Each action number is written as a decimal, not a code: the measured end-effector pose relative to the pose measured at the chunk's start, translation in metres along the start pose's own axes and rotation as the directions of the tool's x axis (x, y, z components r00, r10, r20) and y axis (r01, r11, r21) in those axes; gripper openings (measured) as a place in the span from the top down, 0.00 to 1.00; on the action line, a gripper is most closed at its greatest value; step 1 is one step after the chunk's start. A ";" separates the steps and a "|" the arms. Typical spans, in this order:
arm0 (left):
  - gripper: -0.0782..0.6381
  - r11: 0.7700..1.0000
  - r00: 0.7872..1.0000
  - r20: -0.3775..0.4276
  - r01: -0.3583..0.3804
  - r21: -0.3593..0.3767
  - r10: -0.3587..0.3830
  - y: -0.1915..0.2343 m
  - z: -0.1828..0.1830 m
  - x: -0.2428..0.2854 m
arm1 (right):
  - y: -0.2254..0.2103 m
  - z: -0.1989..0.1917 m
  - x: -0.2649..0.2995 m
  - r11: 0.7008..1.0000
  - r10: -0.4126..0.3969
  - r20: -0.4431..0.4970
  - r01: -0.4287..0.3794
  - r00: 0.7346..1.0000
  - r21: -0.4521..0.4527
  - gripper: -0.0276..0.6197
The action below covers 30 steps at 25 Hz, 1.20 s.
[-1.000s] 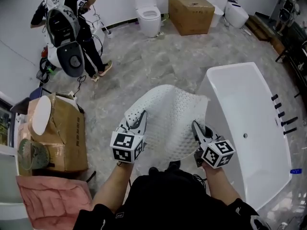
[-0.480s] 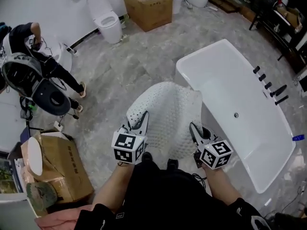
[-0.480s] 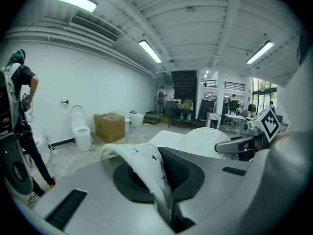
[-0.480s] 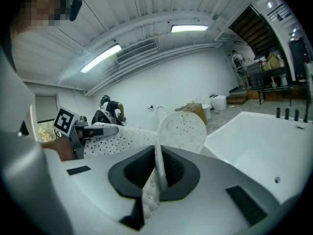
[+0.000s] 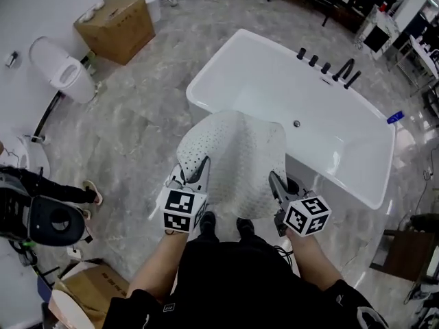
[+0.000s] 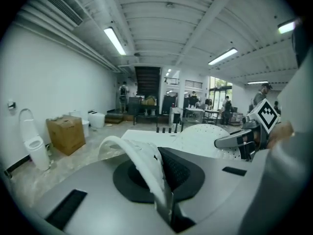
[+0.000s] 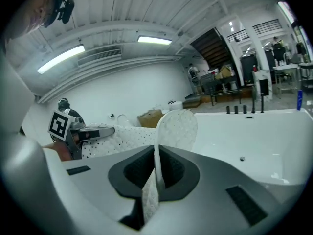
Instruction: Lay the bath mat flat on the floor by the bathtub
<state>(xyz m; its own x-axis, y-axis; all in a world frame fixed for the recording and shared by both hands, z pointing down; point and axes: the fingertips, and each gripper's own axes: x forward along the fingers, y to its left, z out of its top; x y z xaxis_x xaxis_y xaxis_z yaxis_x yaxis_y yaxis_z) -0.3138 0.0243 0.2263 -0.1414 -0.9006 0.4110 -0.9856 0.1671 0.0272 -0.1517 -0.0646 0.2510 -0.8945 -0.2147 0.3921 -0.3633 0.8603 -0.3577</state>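
Left gripper [image 5: 202, 164]: jaws nearly together, pinching the near left edge of the mat [image 5: 236, 157]. The thin white edge stands pressed between the pads and curls over them.

Right gripper [image 5: 274, 178]: same state, clamped on the near right edge, with a rounded corner sticking up past the jaws.

Mat: held in the air at about waist level in front of the person. It humps into a dome between the two grips, and its far edge hangs over the near rim of the tub [image 5: 343, 157].

Progress: the mat is picked up and brought to the tub, but not yet laid. Judged left to do: lower it onto the floor [image 5: 137, 132] beside the tub, spread it flat, let go.

Materials: the mat is white, pliant, rubbery-looking and dotted all over with small holes. The tub is glossy white with rounded corners. The floor is polished grey marbled stone.
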 end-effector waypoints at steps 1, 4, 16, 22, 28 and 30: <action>0.87 0.999 0.999 0.000 0.034 0.020 -0.034 -0.001 0.002 0.007 | -0.002 0.000 -0.002 0.999 -0.035 0.013 0.035 0.999 0.018 0.92; 0.86 0.988 0.992 -0.011 0.128 0.092 -0.127 -0.004 0.002 0.024 | -0.008 -0.005 -0.013 0.986 -0.150 0.050 0.146 0.987 0.080 0.92; 0.86 0.881 0.897 -0.121 0.441 0.172 -0.425 -0.075 -0.028 0.052 | -0.028 -0.061 -0.091 0.862 -0.457 0.049 0.428 0.888 0.271 0.92; 0.86 0.849 0.866 -0.155 0.498 0.176 -0.476 -0.153 -0.038 0.051 | -0.052 -0.090 -0.160 0.829 -0.505 0.061 0.464 0.861 0.311 0.92; 0.86 0.860 0.874 -0.177 0.481 0.171 -0.453 -0.223 -0.048 0.037 | -0.079 -0.123 -0.231 0.831 -0.497 0.079 0.447 0.864 0.332 0.92; 0.86 0.868 0.880 -0.181 0.467 0.166 -0.439 -0.243 -0.053 0.037 | -0.092 -0.136 -0.251 0.832 -0.493 0.079 0.443 0.866 0.334 0.92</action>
<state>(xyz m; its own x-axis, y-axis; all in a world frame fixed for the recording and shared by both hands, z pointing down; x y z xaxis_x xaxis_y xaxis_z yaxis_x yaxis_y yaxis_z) -0.0749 -0.0283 0.2832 0.3250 -0.7933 0.5149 -0.9374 -0.3422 0.0645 0.1416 -0.0269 0.3004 -0.6165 -0.6466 0.4493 -0.7855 0.4660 -0.4072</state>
